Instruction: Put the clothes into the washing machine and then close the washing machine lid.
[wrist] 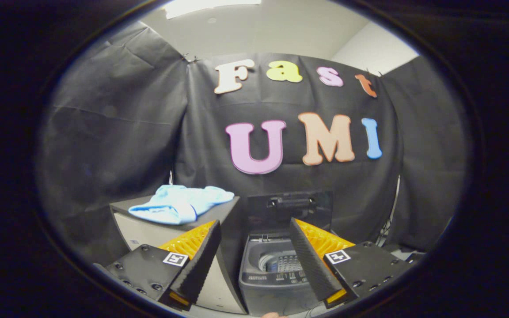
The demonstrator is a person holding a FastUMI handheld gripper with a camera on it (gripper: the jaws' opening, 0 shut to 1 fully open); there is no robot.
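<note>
Clothes (182,207) beyond spread empty tongs (254,229)

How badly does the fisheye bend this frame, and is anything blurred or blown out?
Gripper view: strong barrel curve toward the rim; open gripper, light blue clothes and open washing machine reasonably sharp; ceiling light overexposed; cloth wall dim.

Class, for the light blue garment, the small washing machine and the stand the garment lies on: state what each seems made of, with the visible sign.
Light blue garment: soft cloth, matte; it lies limp and creased. Washing machine: probably moulded grey plastic with a dull sheen; perforated drum, material unclear; lid raised. Stand: rigid board or panel, dark top, pale sides; material uncertain. Gripper: open, holding nothing.
</note>
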